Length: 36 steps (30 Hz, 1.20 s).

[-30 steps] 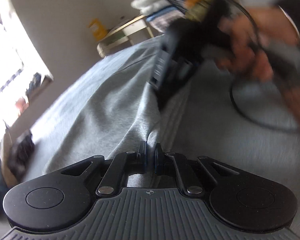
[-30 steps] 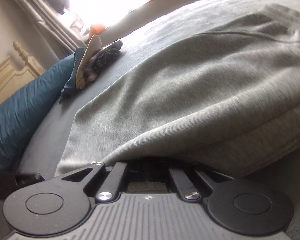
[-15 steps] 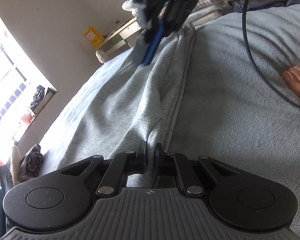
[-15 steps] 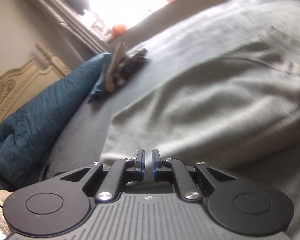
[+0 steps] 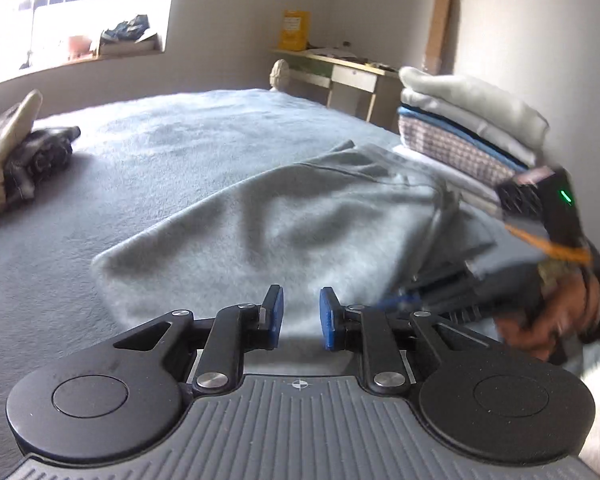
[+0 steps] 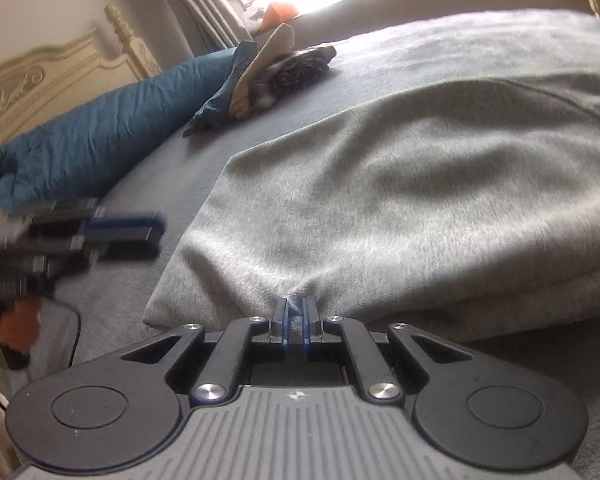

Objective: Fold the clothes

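left tool just opened, empty; right tool clamped on grey garment edge.

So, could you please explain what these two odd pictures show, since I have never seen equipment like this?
A person folds laundry on a bed, holding a two-finger tool in each hand. Each picture comes from a fisheye camera on one tool, looking along its fingers. In the left view, the left hand-held gripper has just been opening, with nothing between its blue pads. In the right view, the right hand-held gripper pinches the edge of a grey garment. A pile of folded clothes sits behind, and crumpled clothes wait near the window.
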### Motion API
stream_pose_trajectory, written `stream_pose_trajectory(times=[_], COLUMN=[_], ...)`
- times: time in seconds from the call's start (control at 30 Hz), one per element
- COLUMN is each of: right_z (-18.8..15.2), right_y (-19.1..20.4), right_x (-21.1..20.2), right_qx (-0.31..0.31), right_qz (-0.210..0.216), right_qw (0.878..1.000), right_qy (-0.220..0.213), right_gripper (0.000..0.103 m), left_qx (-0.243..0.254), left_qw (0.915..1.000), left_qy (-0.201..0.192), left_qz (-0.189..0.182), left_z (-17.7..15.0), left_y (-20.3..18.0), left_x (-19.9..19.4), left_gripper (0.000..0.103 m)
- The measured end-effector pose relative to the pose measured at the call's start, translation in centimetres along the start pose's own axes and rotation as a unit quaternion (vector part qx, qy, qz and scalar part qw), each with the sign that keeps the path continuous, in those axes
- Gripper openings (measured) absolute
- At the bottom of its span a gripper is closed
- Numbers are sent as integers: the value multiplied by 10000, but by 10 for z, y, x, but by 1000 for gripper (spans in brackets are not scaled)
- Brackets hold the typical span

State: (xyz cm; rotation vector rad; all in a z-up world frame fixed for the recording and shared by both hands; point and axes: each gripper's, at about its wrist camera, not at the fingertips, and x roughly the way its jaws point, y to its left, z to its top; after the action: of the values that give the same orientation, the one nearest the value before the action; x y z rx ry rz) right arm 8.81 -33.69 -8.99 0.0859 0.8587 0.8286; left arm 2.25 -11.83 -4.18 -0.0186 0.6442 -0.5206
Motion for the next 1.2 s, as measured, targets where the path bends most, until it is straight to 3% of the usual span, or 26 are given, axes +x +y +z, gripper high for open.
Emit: stream_pose_trajectory(times=[0.13, 0.2, 0.4, 0.5, 0.67, 0.83, 0.87, 0.97, 1.1, 1.2], right_z=[-2, 0, 21, 12, 8, 4, -2, -3, 30, 46], right_y=[14, 16, 3, -28, -54, -85, -96, -107, -91, -115], right_x=[-2, -9, -33, -19, -33, -41, -40, -48, -64, -52], right_qx=[-607, -638, -435, -7, 1072, 1470, 1633, 2173, 1267, 975], right_qz=[-270, -322, -724, -1232, -1196, -2153, -2202, -2086, -2601, -3137], right_qw=[9978, 9974, 9943, 9910, 9825, 9581, 9544, 9448, 9394, 9315], right_qy=[-4, -38, -655, -532, -945, -1184, -1179, -1288, -1838, -1563], right_gripper=[6, 6, 6, 6, 5, 6, 0, 0, 1, 1], left_qx=[311, 415, 414, 432, 405, 229, 199, 179, 36, -62], left_qw=[9955, 9969, 9973, 9975, 9979, 9989, 9991, 9992, 9996, 9996], left_qy=[868, 600, 465, 403, 363, 323, 311, 309, 258, 261], left_qz=[240, 309, 396, 384, 353, 267, 224, 160, 99, 35], left_z=[-29, -47, -50, -51, -51, -52, -51, -52, -54, -53], left_y=[-1, -4, -4, -3, -2, 3, 4, 8, 12, 15], left_x=[40, 33, 26, 24, 27, 25, 25, 25, 24, 25], left_gripper=[23, 25, 31, 34, 36, 36, 37, 37, 37, 37])
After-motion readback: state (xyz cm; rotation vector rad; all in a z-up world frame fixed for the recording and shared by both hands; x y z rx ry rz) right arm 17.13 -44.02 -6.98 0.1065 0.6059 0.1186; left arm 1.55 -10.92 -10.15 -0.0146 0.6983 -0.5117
